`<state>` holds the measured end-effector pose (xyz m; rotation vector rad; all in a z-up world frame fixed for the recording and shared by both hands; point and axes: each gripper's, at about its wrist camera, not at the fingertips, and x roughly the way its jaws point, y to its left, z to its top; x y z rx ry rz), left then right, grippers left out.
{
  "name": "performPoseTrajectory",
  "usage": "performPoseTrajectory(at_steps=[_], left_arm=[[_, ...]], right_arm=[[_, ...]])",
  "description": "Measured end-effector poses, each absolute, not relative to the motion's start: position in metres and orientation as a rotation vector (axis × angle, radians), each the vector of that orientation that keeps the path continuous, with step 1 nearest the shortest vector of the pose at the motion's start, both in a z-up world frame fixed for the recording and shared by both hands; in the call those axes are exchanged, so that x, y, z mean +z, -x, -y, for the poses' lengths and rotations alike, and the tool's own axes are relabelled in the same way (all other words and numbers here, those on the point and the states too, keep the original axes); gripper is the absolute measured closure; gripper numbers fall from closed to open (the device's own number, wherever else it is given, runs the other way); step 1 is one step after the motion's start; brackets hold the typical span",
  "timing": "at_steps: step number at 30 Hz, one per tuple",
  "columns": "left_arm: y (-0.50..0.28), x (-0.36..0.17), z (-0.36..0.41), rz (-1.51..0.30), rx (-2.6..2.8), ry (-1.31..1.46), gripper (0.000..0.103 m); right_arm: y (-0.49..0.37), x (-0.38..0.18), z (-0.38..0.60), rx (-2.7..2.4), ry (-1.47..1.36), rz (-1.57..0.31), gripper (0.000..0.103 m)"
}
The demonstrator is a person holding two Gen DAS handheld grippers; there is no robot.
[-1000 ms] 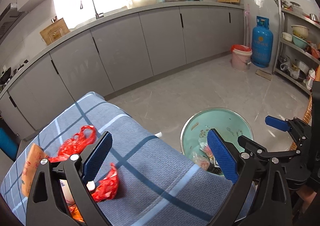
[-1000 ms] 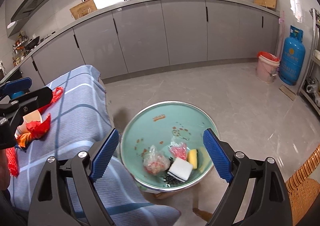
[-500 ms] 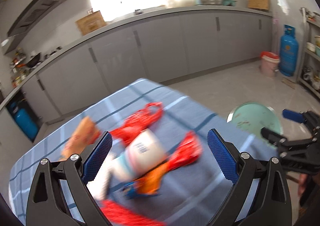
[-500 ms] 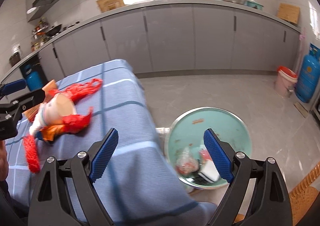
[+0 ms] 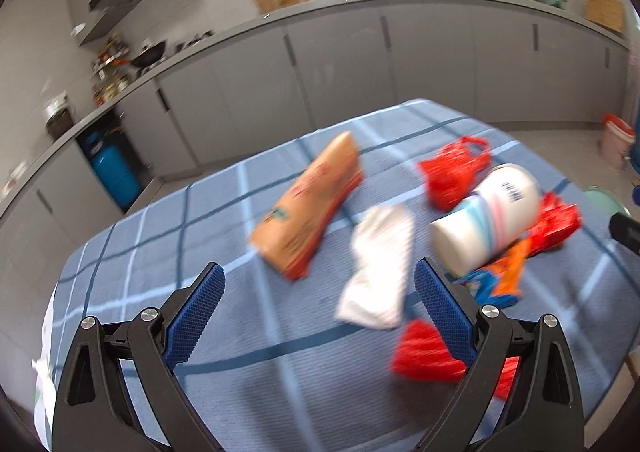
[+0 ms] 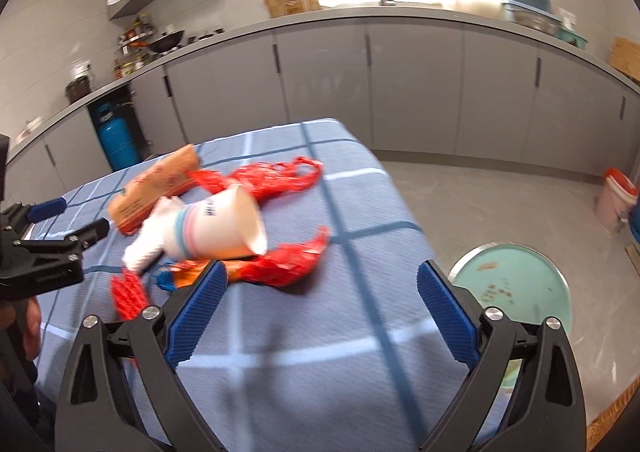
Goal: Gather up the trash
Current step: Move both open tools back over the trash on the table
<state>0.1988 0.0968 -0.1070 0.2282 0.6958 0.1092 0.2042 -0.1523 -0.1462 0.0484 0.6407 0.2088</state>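
Print on paper cup (image 5: 486, 217), brown packet (image 5: 308, 207): blurred, unreadable.

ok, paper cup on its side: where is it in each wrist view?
Left wrist: paper cup right of centre, beyond the right finger, base toward the camera.
Right wrist: paper cup left of centre, open mouth facing right.
Shared landmark: the brown paper packet lying on the blue checked tablecloth.

left wrist: near, above table (image 5: 280, 372), facing cabinets | right wrist: likewise, rightward | shared: trash pile (image 6: 224, 228)
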Motion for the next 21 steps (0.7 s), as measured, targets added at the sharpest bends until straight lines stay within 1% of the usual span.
performPoseTrajectory(at_steps=[4,15,21], left_arm=[[-0.197,-0.112,-0.122,-0.708,0.16,-0.204,0.009],[-0.223,-0.127,-0.168,-0.744,0.227,-0.149,0.009],[-0.229,-0.134,-0.183,-0.765,0.232,-0.1,0.009]], right_arm=[[-0.212,-0.143,0.126,0.241,-0.015,-0.648,0.005],[-0.253,-0.151,0.039,0.29,0.158,-0.718,0.005],[-0.267,-0.162,0.027,0.236,0.191,-0.749,0.005]])
